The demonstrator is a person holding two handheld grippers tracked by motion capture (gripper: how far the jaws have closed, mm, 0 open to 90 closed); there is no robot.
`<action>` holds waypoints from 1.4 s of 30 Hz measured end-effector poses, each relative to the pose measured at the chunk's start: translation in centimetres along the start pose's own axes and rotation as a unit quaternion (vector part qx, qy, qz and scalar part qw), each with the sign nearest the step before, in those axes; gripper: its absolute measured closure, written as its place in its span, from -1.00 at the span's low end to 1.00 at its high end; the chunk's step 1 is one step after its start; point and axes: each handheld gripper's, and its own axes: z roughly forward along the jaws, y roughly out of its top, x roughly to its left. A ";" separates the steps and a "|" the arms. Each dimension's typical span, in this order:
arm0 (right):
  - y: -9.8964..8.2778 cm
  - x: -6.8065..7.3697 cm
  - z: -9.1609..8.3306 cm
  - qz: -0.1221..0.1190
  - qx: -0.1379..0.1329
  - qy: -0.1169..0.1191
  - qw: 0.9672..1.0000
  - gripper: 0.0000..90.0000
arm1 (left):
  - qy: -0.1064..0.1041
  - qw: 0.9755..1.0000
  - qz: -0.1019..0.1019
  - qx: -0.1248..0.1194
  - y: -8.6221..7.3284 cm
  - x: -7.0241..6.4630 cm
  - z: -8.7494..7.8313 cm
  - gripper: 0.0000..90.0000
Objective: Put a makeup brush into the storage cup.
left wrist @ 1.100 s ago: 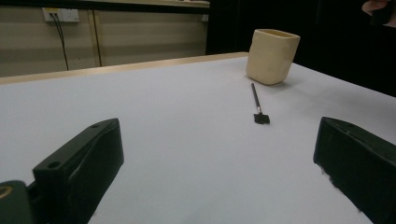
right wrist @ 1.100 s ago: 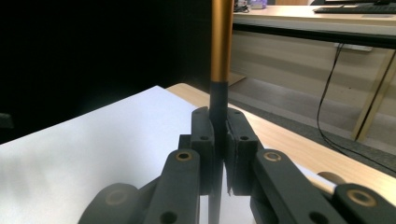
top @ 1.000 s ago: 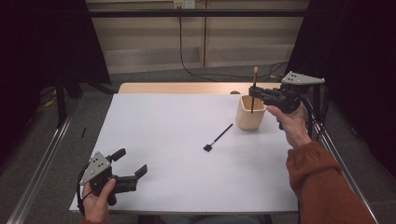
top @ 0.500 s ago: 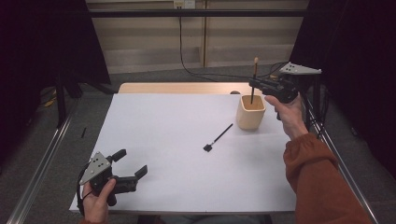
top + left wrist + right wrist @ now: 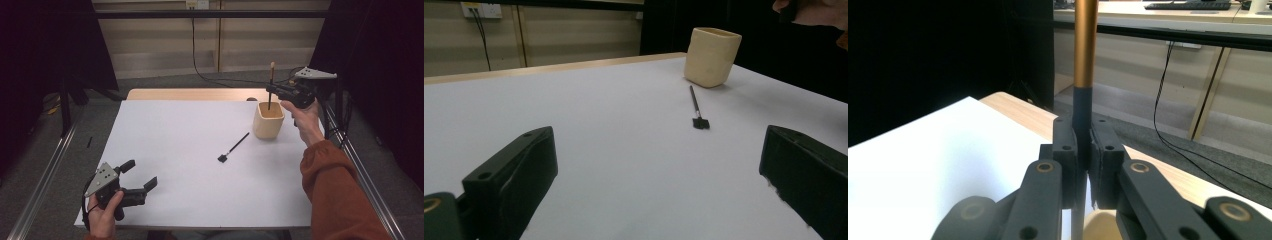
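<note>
The left tongs (image 5: 137, 176) are held low at the near corner of the counter (image 5: 190, 150), and their jaws are spread wide with nothing between them. The counter is covered with a plain white sheet, and a strip of bare light wood is seen along its far edge. Ahead of the left tongs and well apart from them, a small black brush (image 5: 696, 107) lies flat on the white sheet. Just past that brush stands a cream cup (image 5: 268, 120), upright and near the far right side.

Right above the cup, the right tongs (image 5: 270, 90) are held up in the air. Their jaws are closed tight on a long brush (image 5: 1084, 60) with a dark lower part and a golden-brown upper part. This long brush is held upright, and its lower end reaches down into the cup.

Beyond the counter, a grey floor is seen, then a pale wall with a black cable (image 5: 200, 70) hanging down from a socket. Dark curtains are seen on both sides.
</note>
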 end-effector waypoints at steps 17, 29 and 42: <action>-2.4 -0.6 0.3 0.013 0.015 -0.004 1.000 0.86 | 0.001 1.000 0.001 0.000 0.0 0.2 0.0 -0.96; -4.5 -0.8 0.2 0.024 0.021 -0.003 0.999 0.86 | 0.001 1.000 -0.006 -0.004 0.0 0.4 0.0 -0.96; -5.9 -0.8 0.5 0.025 0.031 -0.002 0.999 0.86 | 0.002 1.000 0.007 -0.002 0.1 0.2 0.0 -0.96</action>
